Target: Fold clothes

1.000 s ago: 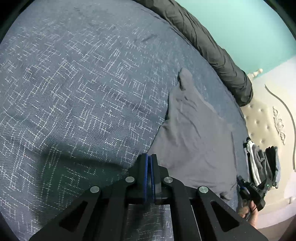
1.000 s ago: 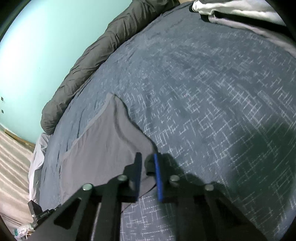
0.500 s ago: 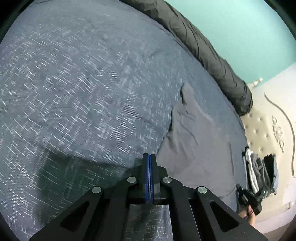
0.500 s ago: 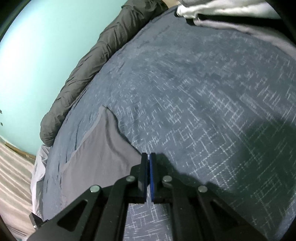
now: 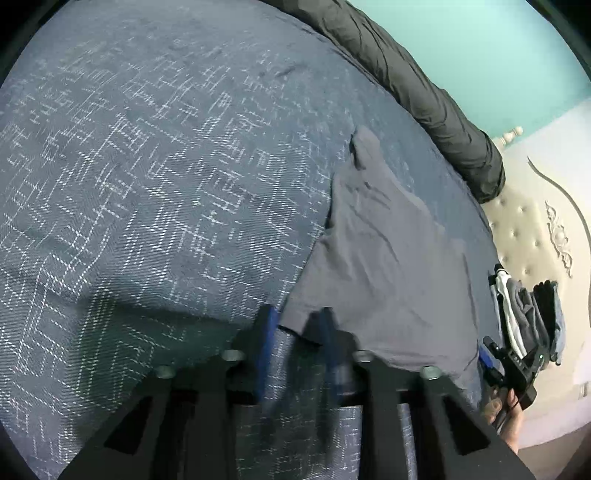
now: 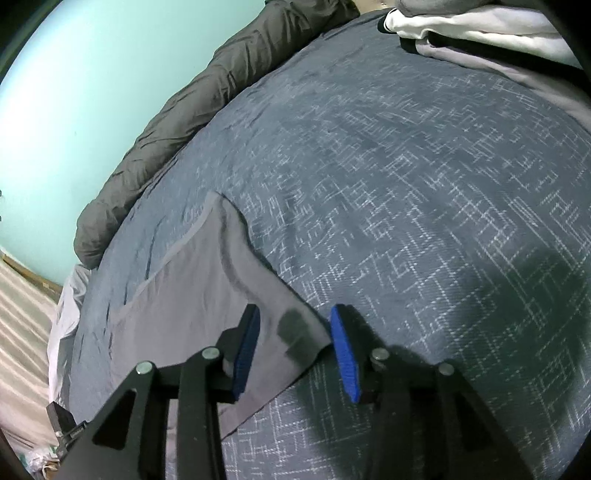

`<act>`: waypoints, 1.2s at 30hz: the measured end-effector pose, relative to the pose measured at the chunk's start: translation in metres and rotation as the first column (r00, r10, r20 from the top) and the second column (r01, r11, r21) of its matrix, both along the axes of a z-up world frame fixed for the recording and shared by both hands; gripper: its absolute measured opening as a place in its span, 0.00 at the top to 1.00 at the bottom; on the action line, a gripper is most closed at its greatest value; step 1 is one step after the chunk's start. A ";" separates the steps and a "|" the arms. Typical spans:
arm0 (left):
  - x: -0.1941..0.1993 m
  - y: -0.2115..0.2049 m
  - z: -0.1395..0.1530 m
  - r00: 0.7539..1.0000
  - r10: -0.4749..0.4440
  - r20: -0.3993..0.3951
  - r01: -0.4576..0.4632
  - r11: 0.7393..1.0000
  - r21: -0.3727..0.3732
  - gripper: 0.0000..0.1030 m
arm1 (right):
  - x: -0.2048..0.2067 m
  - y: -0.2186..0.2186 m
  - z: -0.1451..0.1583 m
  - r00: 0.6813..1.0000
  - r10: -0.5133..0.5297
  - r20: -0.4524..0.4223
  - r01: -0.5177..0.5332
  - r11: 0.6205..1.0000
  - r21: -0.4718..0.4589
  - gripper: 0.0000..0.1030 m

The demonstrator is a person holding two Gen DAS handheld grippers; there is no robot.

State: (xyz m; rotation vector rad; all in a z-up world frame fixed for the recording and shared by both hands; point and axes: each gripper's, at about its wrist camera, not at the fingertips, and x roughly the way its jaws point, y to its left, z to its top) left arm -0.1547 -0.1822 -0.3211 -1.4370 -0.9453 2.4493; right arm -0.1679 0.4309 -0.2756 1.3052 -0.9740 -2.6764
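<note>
In the left wrist view, a dark blue bedspread with a pattern of thin white lines (image 5: 147,166) fills the left and middle. At the bottom, the left gripper (image 5: 297,317) has its two blue-padded fingers apart and they look blurred. The near corner of the plain grey cloth garment (image 5: 388,266) lies in the gap between them, flat on the bedspread. I do not see the pads pressing it. The garment spreads away to the right, with some soft wrinkles and one pointed end far from the gripper. Behind it, a long dark grey rolled blanket (image 5: 424,92) lies along the bed edge under a turquoise wall (image 5: 480,44). Further right is a cream tufted headboard (image 5: 528,229), and near it a small pile of grey and white clothes (image 5: 528,314). At the lower right edge, a person's hand (image 5: 506,410) holds the right gripper, at the other near corner of the garment.

In the right wrist view, the grey garment (image 6: 192,302) lies at the left on the bedspread. The right gripper (image 6: 295,312) has just been opening. Its blue pads (image 6: 345,354) stand apart, with the corner of the garment lying loose between them, not clamped. At the top right, a heap of white and light grey clothes (image 6: 480,33) rests on the bedspread, well apart from the garment.
</note>
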 end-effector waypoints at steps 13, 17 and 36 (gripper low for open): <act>0.032 -0.030 0.017 0.997 0.045 -0.057 -0.043 0.999 0.022 0.98 | 0.001 0.012 -0.003 0.999 -0.030 -0.026 0.029 0.999 -0.040 0.98; 0.041 -0.042 0.014 0.996 0.069 -0.051 -0.067 0.997 0.040 0.98 | 0.003 0.015 -0.004 0.998 -0.054 -0.024 0.053 0.998 -0.038 0.98; 0.002 0.040 0.076 0.981 -0.048 -0.189 0.045 0.999 -0.021 0.98 | 0.013 0.018 0.009 0.994 -0.085 -0.075 0.090 0.994 0.057 0.68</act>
